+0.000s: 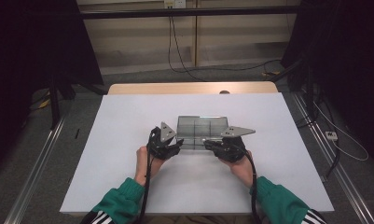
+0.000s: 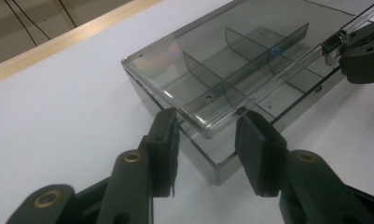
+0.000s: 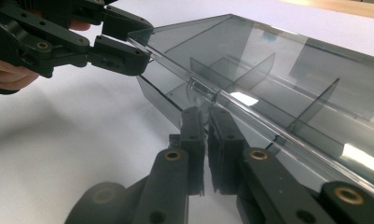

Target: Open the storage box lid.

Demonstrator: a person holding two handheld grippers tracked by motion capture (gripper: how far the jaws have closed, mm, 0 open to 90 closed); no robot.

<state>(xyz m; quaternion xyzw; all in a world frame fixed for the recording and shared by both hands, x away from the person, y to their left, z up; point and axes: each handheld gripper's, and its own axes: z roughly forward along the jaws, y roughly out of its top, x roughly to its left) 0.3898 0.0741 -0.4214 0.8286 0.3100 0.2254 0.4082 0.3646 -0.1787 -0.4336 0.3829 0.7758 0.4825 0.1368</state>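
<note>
On the white table, from left to right, my left tongs stood apart around the lid corner of the clear box without pinching it, while my right tongs were clenched on the lid's front edge, so I judged the lid might slip or twist.

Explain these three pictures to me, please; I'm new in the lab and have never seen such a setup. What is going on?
No robot here: a person's left hand and right hand each hold a black two-jaw claw with a camera on it. The high view looks down on the white table; the other two views look along each claw's jaws. On the table lies a smoky clear box with dividers and a lid. The right claw pinches the lid's front edge; the left claw straddles its corner, grip unclear.
</note>
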